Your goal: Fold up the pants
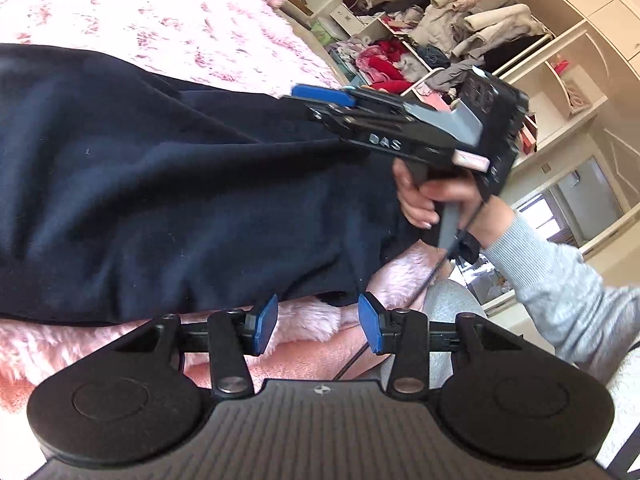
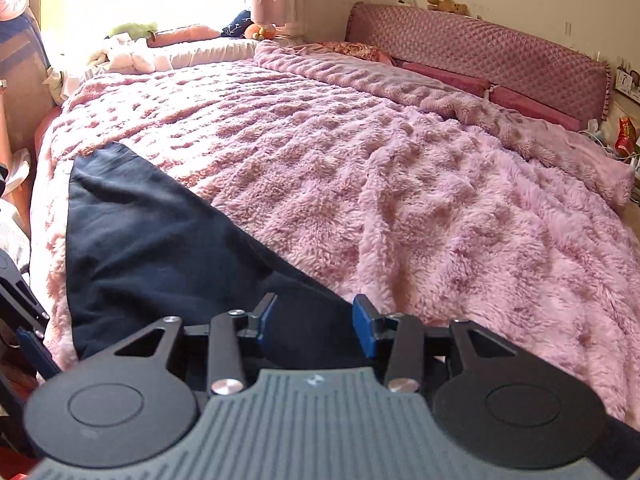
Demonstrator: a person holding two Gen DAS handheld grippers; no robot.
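Dark navy pants (image 1: 160,184) lie spread on the pink fluffy blanket (image 1: 168,12), close to the bed's near edge. In the left wrist view my left gripper (image 1: 318,322) stands open just short of the pants' lower hem, with nothing between its blue pads. A hand in a grey sleeve (image 1: 560,280) holds my right gripper (image 1: 320,98) above the pants' far edge. In the right wrist view the pants (image 2: 152,248) run as a long dark wedge toward the left. My right gripper (image 2: 316,320) hovers open over their near end, and its pads press on nothing.
The blanket (image 2: 400,184) covers most of the bed, bunched toward the quilted headboard (image 2: 480,52). Open shelves (image 1: 460,32) stuffed with clothes stand beyond the bed. Plush toys and pillows (image 2: 132,44) line the window side. Part of my left gripper (image 2: 24,320) shows at the left edge.
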